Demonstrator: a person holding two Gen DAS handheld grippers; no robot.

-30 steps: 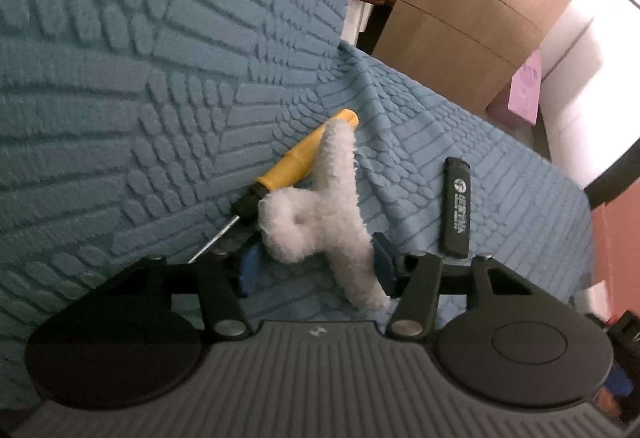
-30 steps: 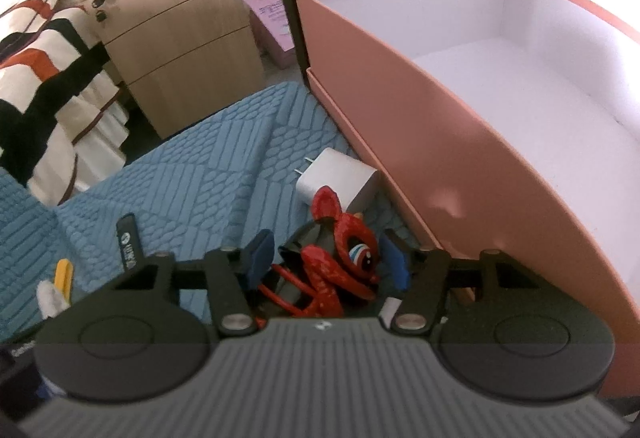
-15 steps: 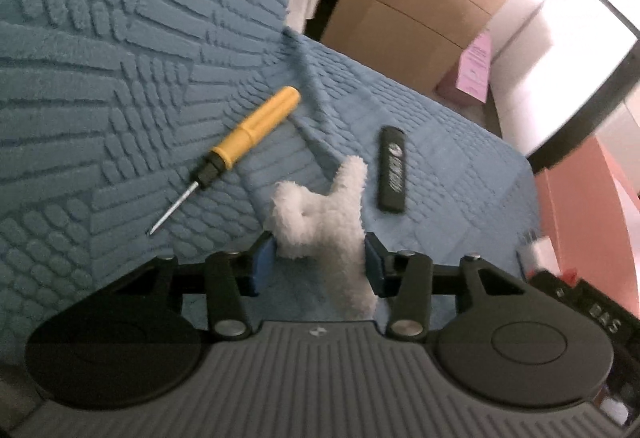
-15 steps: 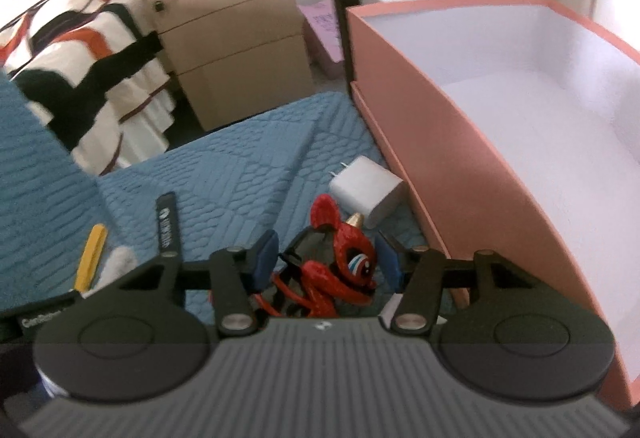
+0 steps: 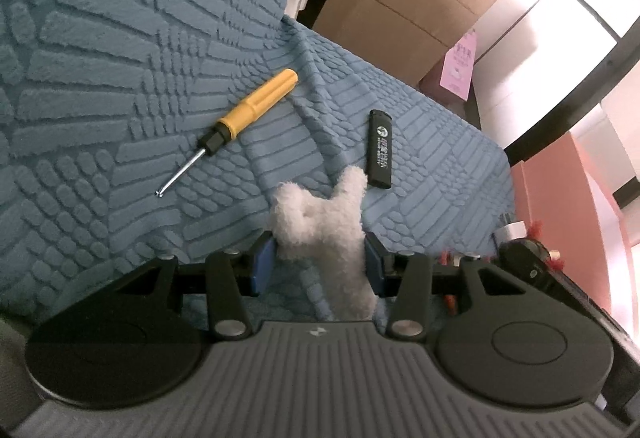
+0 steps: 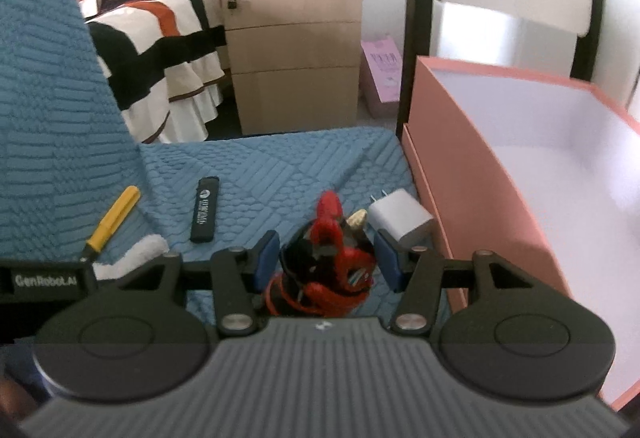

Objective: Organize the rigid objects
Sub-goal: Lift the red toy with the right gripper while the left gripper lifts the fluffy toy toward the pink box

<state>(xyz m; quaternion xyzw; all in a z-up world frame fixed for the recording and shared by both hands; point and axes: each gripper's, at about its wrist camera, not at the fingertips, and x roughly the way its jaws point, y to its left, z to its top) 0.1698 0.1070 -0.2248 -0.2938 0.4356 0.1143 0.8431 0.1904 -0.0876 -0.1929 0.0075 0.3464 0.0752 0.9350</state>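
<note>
Raised, quilted cloth on the blue cover (image 5: 120, 38). Fluffy white pile on the plush toy (image 5: 320, 222). Matt yellow plastic handle and bright metal shaft on the screwdriver (image 5: 256, 106). Glossy black plastic on the lighter (image 5: 379, 148). Smooth white plastic on the charger (image 6: 400, 216). Matt pink card on the box (image 6: 480, 190). Pale wood grain on the cabinet (image 6: 296, 50).

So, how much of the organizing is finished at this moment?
Nothing looks done: the pink box shows no items inside. In hand: the left gripper grips a white fluffy toy, the right gripper a red figure. Left on the blue cover: screwdriver, lighter, white charger.
</note>
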